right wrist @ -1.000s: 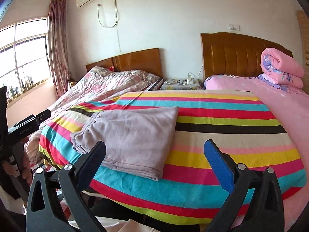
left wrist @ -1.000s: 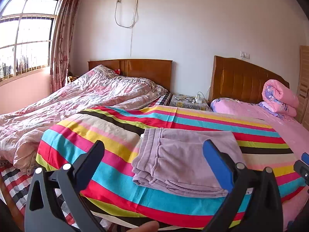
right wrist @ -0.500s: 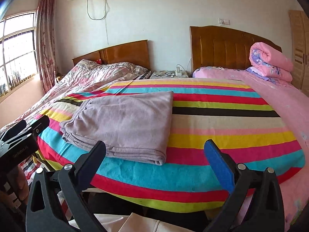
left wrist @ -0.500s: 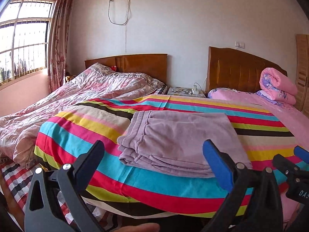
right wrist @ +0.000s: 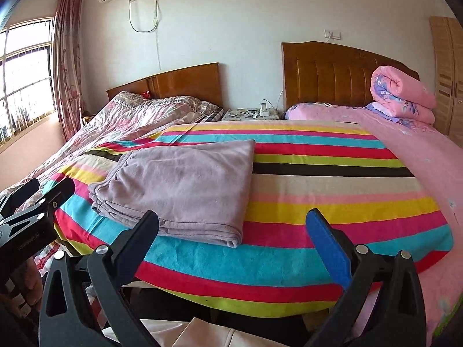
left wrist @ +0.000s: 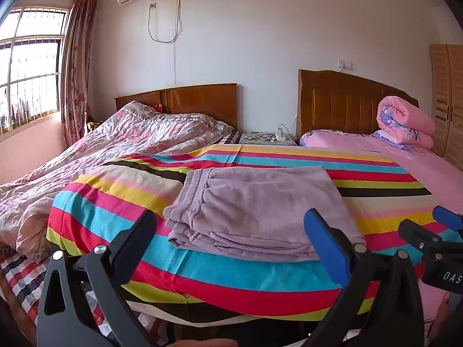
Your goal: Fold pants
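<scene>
A: Lilac fleece, that's the pants (left wrist: 254, 205), folded into a flat stack on the striped blanket (left wrist: 260, 271).

B: Where on the blanket?

A: Toward its near edge and left half, waistband end facing the rumpled floral quilt (left wrist: 86, 156). From the right wrist view the pants (right wrist: 179, 182) sit left of centre, with bare stripes of the blanket (right wrist: 332, 202) stretching off to their right.

B: And the left hand-held gripper (left wrist: 231, 231)?

A: Jaws spread wide, nothing between them, hanging in front of the pants just short of the blanket's near edge, not touching the fabric.

B: The right hand-held gripper (right wrist: 234, 231)?

A: Also spread wide and empty, off the blanket's near edge, to the right of the pants. Its tip shows in the left view as well, right of the pants.

B: Anything else near the pants?

A: A rolled pink duvet (right wrist: 402, 95) well beyond them, by the wooden headboard (right wrist: 330, 78).
</scene>
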Tool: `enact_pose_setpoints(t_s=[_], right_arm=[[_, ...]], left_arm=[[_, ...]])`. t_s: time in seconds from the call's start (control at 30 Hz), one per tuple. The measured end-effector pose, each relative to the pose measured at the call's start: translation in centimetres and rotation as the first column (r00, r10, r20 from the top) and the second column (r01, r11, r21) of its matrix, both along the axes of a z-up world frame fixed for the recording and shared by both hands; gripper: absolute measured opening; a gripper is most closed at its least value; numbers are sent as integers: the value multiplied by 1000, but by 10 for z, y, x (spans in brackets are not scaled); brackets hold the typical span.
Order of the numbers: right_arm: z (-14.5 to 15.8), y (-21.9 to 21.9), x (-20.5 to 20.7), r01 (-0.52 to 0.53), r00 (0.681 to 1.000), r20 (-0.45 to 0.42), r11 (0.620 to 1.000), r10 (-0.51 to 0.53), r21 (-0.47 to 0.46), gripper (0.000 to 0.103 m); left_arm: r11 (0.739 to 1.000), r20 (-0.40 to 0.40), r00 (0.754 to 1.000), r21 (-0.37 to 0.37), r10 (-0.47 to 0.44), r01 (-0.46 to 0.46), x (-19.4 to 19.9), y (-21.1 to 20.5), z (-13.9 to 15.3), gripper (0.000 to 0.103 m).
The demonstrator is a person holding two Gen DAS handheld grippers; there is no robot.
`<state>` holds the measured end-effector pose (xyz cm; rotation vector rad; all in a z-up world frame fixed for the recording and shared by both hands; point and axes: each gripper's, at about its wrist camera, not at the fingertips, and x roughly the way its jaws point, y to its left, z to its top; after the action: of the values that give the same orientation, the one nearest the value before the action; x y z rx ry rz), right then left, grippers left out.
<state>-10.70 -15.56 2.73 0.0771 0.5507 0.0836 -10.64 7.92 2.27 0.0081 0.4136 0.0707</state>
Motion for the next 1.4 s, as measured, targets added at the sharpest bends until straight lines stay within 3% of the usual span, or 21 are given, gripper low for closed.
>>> enact_pose_setpoints(t_s=[1.4], right_arm=[[2,2,-1,-27,1000,1,1000,27,-11,98]], left_arm=[[1000,-14,1000,-10,-3,3,0,3,-3,102]])
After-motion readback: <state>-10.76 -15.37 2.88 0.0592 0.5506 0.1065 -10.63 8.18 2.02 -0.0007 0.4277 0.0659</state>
